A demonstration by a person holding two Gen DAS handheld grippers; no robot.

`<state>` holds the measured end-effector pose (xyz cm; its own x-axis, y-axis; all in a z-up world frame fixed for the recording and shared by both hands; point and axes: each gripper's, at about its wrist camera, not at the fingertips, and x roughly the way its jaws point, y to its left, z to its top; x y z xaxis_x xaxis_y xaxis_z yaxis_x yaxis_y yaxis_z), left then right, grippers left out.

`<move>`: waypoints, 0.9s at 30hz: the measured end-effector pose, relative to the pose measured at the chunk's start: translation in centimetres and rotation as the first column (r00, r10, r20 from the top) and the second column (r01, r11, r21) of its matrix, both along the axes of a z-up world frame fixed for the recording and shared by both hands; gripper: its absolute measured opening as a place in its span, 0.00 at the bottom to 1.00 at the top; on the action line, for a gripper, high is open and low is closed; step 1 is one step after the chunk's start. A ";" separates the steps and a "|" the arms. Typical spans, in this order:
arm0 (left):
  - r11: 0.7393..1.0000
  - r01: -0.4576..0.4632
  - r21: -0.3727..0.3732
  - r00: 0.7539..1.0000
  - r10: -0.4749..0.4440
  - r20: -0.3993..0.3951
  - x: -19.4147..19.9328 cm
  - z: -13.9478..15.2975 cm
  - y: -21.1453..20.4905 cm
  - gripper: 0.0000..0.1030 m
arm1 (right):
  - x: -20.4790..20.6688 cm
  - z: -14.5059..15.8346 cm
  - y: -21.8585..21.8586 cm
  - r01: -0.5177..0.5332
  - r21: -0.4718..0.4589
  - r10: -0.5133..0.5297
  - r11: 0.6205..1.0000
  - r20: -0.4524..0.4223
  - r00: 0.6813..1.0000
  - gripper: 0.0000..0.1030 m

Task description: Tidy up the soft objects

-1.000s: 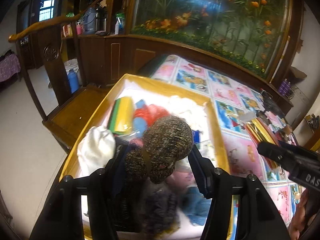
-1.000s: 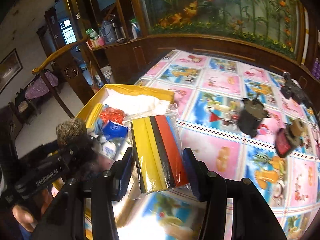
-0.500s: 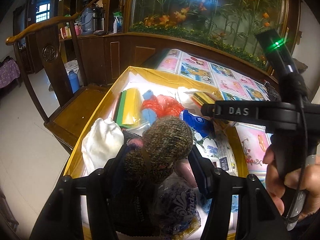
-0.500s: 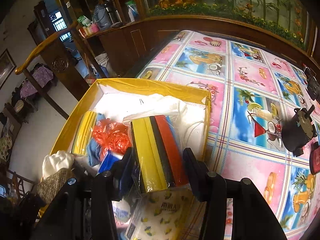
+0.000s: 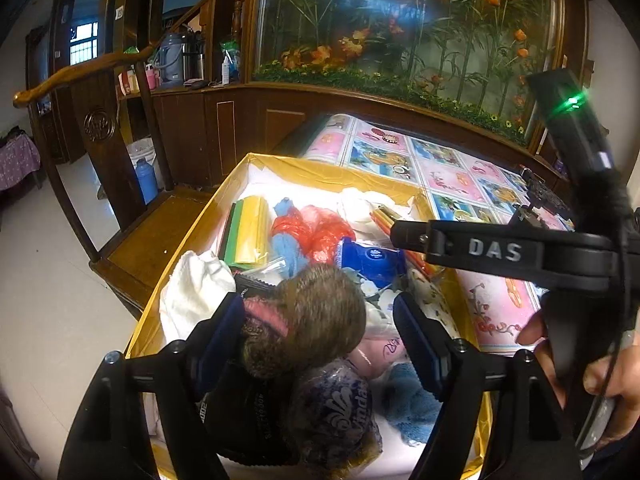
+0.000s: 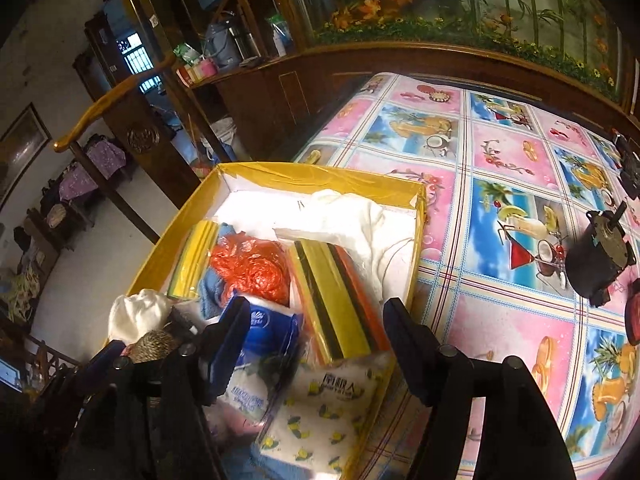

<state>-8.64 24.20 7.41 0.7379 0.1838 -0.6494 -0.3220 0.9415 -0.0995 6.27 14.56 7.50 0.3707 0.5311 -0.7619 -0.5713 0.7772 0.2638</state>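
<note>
A yellow-rimmed box (image 5: 320,166) (image 6: 320,174) holds soft things. My left gripper (image 5: 320,320) is open over its near end; the brown knitted hat (image 5: 316,316) lies between the fingers, loose on the pile. My right gripper (image 6: 316,328) is open above the box. The bagged pack of coloured sponges (image 6: 340,296) lies below it in the box, beside a blue tissue pack (image 6: 268,332) and a red plastic bag (image 6: 252,270). The right gripper's body (image 5: 500,250) crosses the left wrist view.
In the box are also a white cloth (image 5: 196,284), a second sponge pack (image 5: 248,232), a lemon-print tissue pack (image 6: 332,412) and a blue cloth (image 5: 412,404). A wooden chair (image 5: 152,236) stands left of the box. A dark motor (image 6: 600,256) lies on the patterned tablecloth (image 6: 500,152).
Both grippers opened. The right one let the sponge pack drop into the box. The left one released the knitted hat onto the pile.
</note>
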 end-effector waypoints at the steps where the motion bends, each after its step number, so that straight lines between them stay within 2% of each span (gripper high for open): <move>1: 1.000 -0.002 0.007 1.000 0.002 0.001 -0.1 0.1 -0.3 0.75 | -0.3 0.2 -0.4 0.000 0.007 0.000 1.000 0.005 1.000 0.71; 8: 0.996 -0.026 0.087 1.000 0.024 0.015 -1.0 0.3 -2.3 0.76 | -3.1 1.2 -4.8 0.039 0.054 -0.043 0.998 0.065 0.997 0.71; 13: 0.992 -0.032 0.118 0.999 0.029 0.029 -1.5 0.1 -3.9 0.80 | -5.0 0.7 -8.7 0.078 0.090 -0.086 0.993 0.089 0.992 0.81; 17: 0.989 -0.038 0.144 0.999 0.034 0.031 -1.7 -0.2 -5.0 0.81 | -6.1 -0.3 -11.4 0.106 0.109 -0.115 0.988 0.081 0.990 0.83; 23: 0.983 -0.068 0.170 0.997 0.063 0.033 -2.1 -0.7 -5.7 0.87 | -7.9 -1.5 -14.1 0.118 0.094 -0.128 0.988 0.105 0.986 0.88; 27: 0.969 -0.100 0.227 0.995 0.098 0.018 -2.0 -1.1 -6.2 0.88 | -9.2 -2.3 -15.0 0.129 0.062 -0.137 0.990 0.143 0.980 0.90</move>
<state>-10.61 18.01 6.31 0.7127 0.3986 -0.5772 -0.4150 0.9030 0.1112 -2.91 -0.46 5.22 0.5459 0.5070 -0.6671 -0.4991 0.8362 0.2272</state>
